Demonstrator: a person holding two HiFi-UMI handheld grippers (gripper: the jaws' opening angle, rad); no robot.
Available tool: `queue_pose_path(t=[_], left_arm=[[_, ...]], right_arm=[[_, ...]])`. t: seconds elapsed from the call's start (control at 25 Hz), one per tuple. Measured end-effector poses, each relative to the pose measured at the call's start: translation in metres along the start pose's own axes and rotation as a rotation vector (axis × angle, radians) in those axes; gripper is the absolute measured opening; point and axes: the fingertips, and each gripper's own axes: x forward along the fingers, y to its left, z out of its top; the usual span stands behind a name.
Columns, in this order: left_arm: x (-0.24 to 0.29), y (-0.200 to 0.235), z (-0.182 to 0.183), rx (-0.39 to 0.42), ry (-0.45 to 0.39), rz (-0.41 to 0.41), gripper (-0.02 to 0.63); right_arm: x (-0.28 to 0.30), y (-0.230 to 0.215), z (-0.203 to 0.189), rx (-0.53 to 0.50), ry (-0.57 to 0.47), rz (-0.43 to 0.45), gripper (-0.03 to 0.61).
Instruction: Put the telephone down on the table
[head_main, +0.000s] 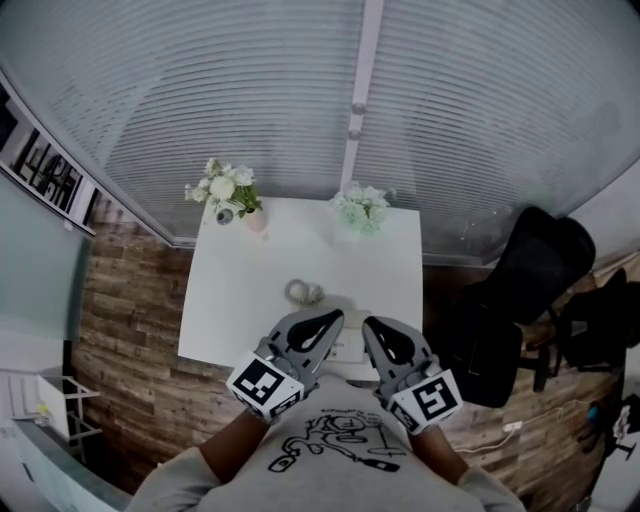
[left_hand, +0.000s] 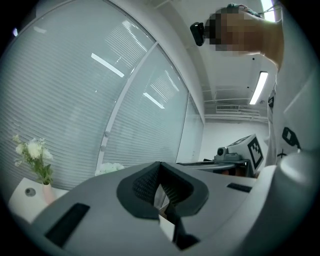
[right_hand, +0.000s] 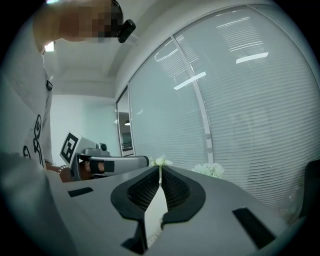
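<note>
The left gripper (head_main: 325, 322) and right gripper (head_main: 375, 328) are both closed and empty, and the phone (head_main: 350, 348) sits on the table (head_main: 230, 300) just below, between them.

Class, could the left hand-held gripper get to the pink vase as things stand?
Probably yes: the left hand-held gripper hangs above the table, and nothing tall stands between it and the vase.
</note>
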Motion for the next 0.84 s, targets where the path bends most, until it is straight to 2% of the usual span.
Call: queue_pose_path(t=[0.12,0.84], left_arm=[[0.002,-0.004,0.004,0.026,-0.008,-0.01,0.002],[0.004,-0.006,0.004,0.014,-0.034,-0.013,0.002]], right_arm=[[0.0,0.0,0.001,-0.006,0.004,0.007,0.041],[0.004,-0.001,0.011,0.005,-0.019,0.014,0.041]])
